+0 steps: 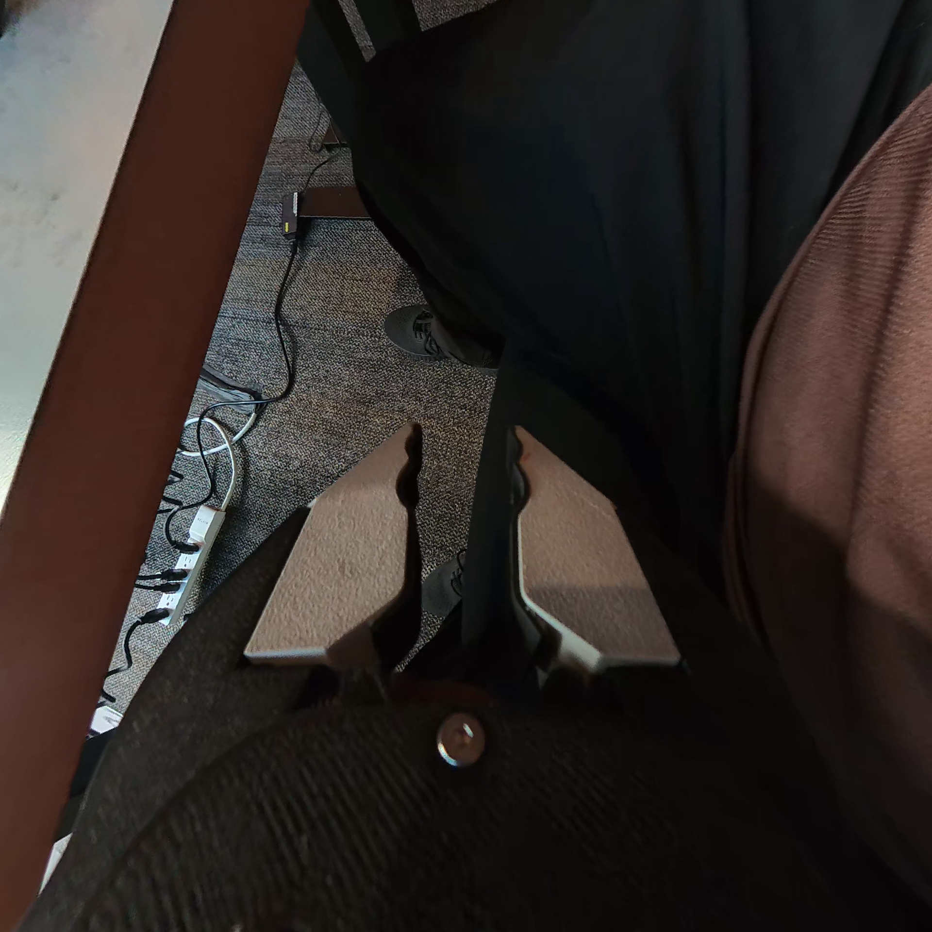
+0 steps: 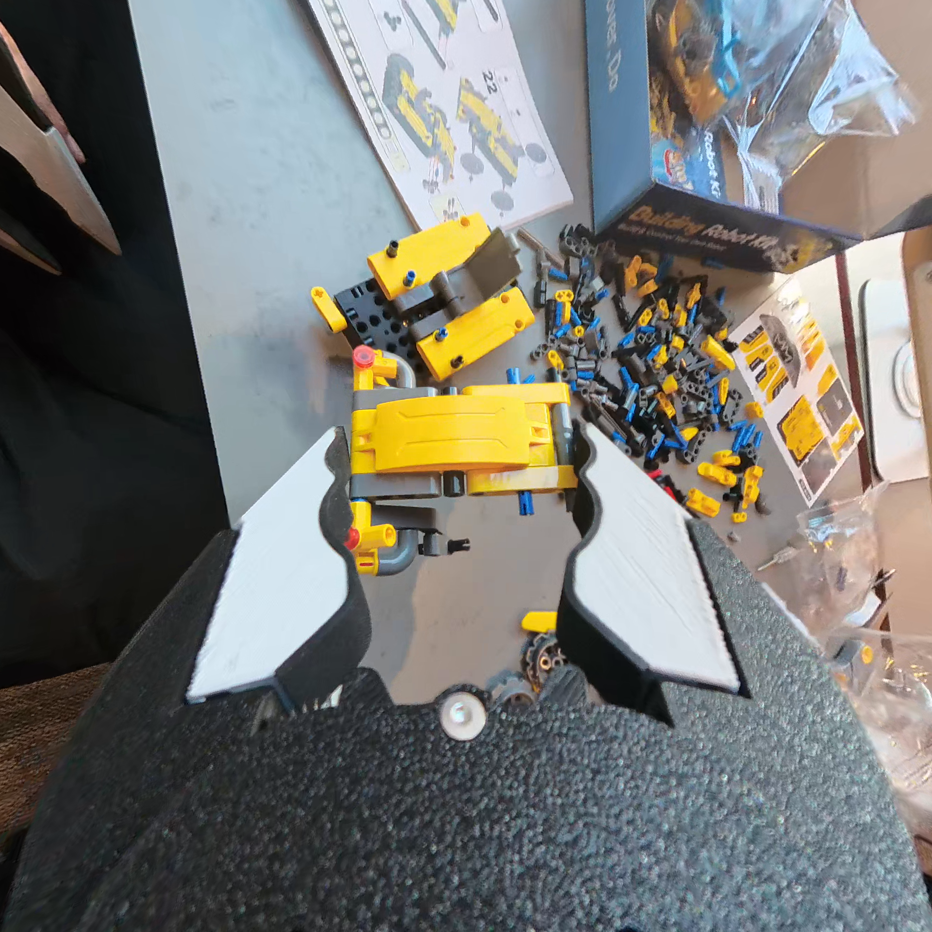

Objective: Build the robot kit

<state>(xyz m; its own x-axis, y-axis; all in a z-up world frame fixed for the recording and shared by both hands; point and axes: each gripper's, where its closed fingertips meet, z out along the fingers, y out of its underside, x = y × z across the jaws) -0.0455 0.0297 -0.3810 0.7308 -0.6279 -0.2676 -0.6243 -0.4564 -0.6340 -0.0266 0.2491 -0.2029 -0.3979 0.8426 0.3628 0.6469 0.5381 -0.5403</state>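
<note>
power strip (image 1: 194, 560) and cables (image 1: 282, 323) on carpet (image 1: 353, 403), boxed kit (image 2: 706, 166) on table (image 2: 242, 201)

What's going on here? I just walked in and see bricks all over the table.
A person holds a gripper in each hand. The right gripper is open above the grey table, its fingers either side of a yellow brick model, not closed on it. Loose small parts, an instruction sheet and the kit box lie beyond. The left gripper hangs open beside the table, empty, pointing at the carpet.

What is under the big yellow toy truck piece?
The yellow truck piece lies on the grey table. Grey and black beams and a blue pin poke out below it. Whatever lies directly beneath its body is covered.
</note>
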